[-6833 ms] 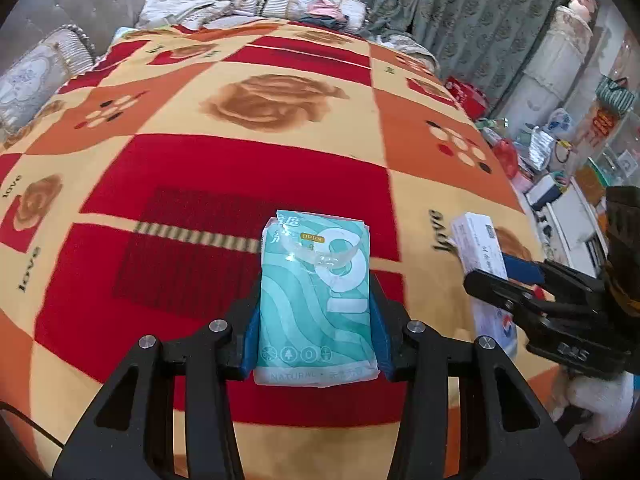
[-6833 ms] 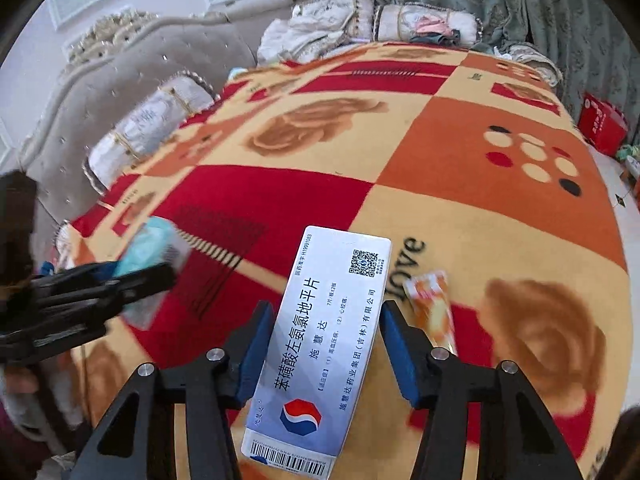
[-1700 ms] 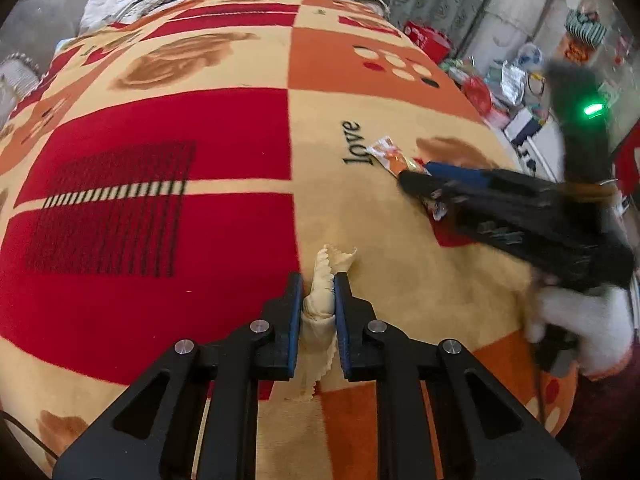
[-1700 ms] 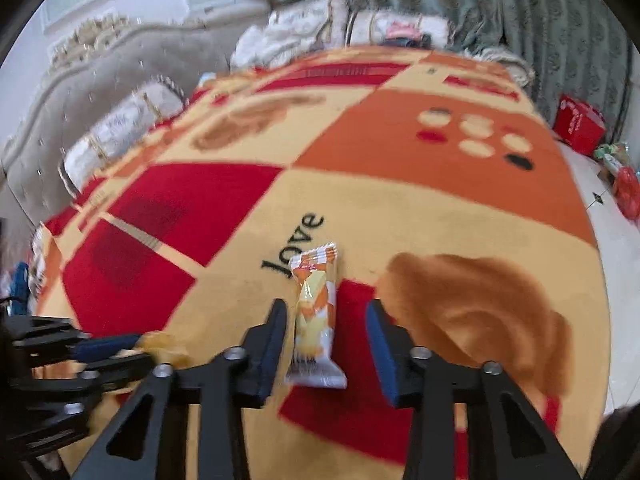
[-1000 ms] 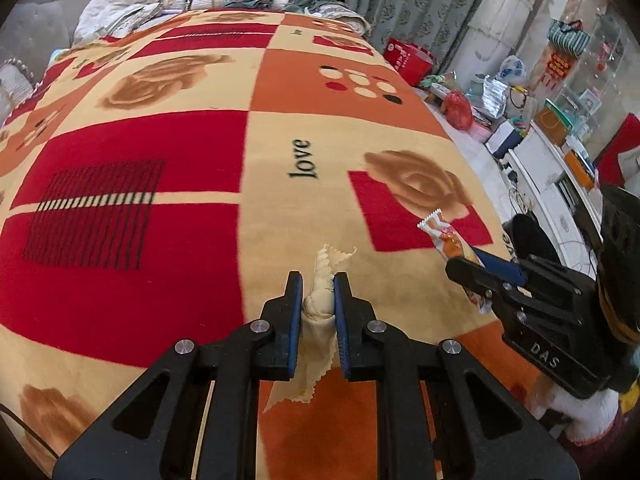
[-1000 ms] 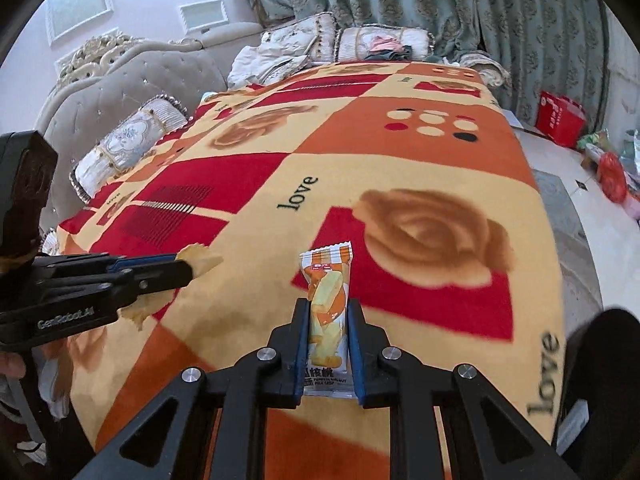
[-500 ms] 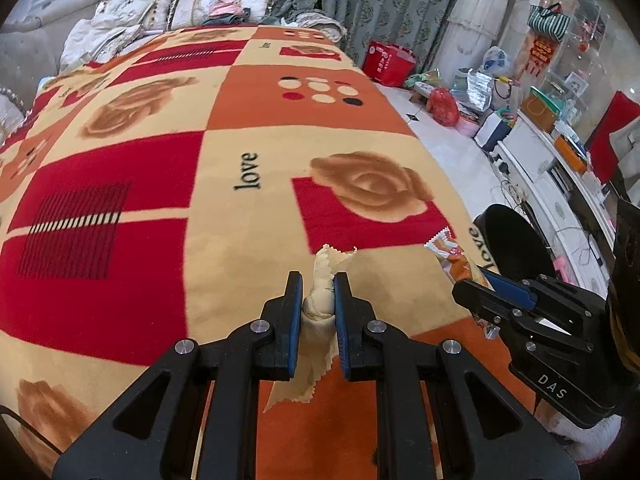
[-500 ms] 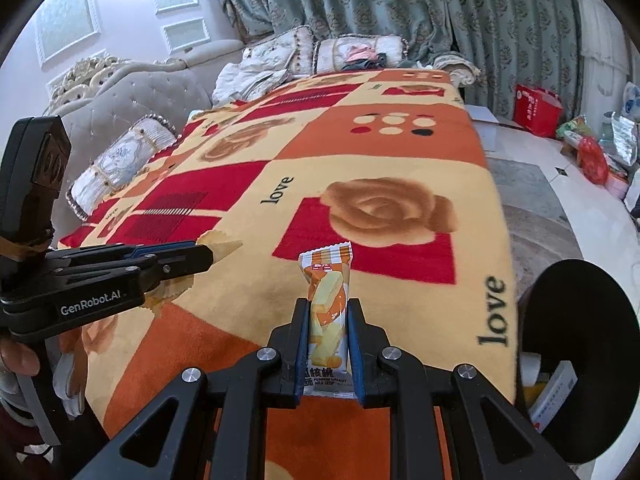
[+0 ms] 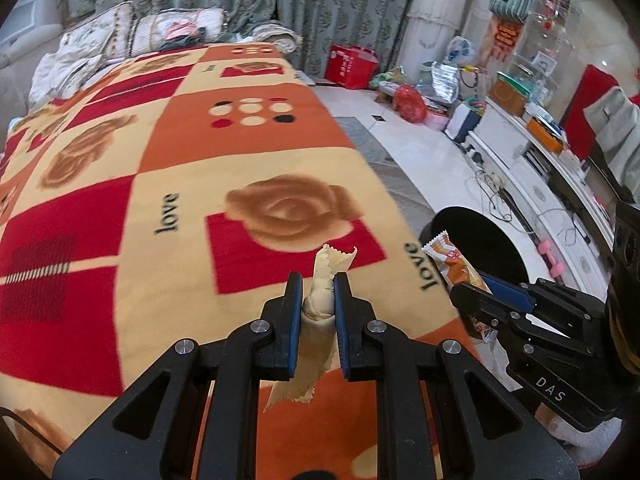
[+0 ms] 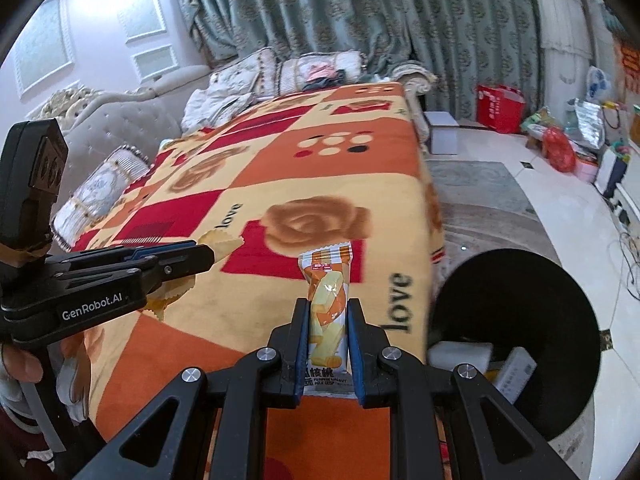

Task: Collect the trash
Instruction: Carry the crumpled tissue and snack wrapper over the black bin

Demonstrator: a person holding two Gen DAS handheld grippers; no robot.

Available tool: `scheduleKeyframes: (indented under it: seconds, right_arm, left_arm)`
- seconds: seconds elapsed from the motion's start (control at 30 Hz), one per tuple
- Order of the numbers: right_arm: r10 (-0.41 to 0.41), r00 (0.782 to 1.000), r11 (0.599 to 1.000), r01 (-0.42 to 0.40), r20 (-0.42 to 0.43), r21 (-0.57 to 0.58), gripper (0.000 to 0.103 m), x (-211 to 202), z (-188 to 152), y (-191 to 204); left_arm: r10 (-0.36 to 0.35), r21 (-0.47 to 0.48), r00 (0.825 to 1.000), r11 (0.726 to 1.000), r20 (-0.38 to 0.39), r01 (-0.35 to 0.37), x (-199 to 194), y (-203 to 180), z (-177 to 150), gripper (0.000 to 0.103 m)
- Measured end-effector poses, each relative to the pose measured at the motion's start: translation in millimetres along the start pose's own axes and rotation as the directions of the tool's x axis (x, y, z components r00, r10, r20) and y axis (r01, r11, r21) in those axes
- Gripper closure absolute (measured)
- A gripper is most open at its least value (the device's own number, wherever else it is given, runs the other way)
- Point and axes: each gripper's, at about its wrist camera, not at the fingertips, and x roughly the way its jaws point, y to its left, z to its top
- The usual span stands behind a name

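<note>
Plainly, both grippers were loaded. At the lower centre of the left wrist view, the left gripper (image 9: 316,280) had its blue-padded fingers (image 9: 293,300) pressed together on a crumpled beige wrapper (image 9: 320,300), whose serrated top stuck up above the tips while its tail hung below the pads. At the lower centre of the right wrist view, the right gripper (image 10: 329,312) pinched an orange-and-white snack packet (image 10: 326,304) held upright, its crimped upper edge well above the fingertips and its printed lower end showing beneath them.

Behind both spread the patterned blanket (image 9: 248,148), red, orange and cream squares with brown roses and the word "love", filling the middle and left of each frame. A black trash bin (image 10: 560,300) stood at the right of the right wrist view, just beside the blanket's edge, with white boxes (image 10: 460,354) lying inside it. In the left wrist view the bin (image 9: 492,240) appeared at centre right, partly behind the right gripper (image 9: 466,286) and its packet (image 9: 448,252). The left gripper (image 10: 212,254) crossed the left side of the right wrist view, a hand (image 10: 18,364) beneath it at the frame's edge.
</note>
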Motion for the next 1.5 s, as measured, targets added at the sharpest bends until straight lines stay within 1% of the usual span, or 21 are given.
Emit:
scheduleKeyframes:
  seconds: [0.4,0.77,0.93,1.1,1.27,1.5]
  right_arm:
    - [-0.074,0.997,0.993,0.073,0.008,0.094,0.086,-18.8,-9.3,-54.9]
    - [-0.130,0.992,0.977,0.129,-0.007,0.170,0.086,-29.0,-21.0,-99.5]
    - [-0.145,0.989,0.970,0.145,-0.015,0.193,0.086,-31.6,-25.1,-112.7]
    - [-0.153,0.988,0.965,0.155,-0.024,0.212,0.086,-31.5,-28.2,-124.6]
    - [-0.153,0.988,0.960,0.156,-0.028,0.231,0.086,-31.2,-29.9,-133.6]
    - [-0.158,0.987,0.956,0.161,-0.033,0.246,0.086,-29.4,-31.3,-140.5]
  left_arm:
    - [-0.051,0.071,0.999,0.996,-0.016,0.052,23.5,-48.9,15.9,0.090]
    - [-0.125,0.096,0.991,0.987,-0.049,0.129,47.7,-84.7,25.3,0.090]
    - [-0.148,0.097,0.986,0.983,-0.071,0.154,59.5,-99.0,28.3,0.090]
    - [-0.156,0.109,0.984,0.980,-0.086,0.165,68.9,-110.8,29.4,0.090]
    - [-0.172,0.102,0.980,0.978,-0.096,0.181,75.5,-116.6,31.9,0.090]
    - [-0.176,0.097,0.978,0.977,-0.115,0.188,85.2,-121.6,34.7,0.090]
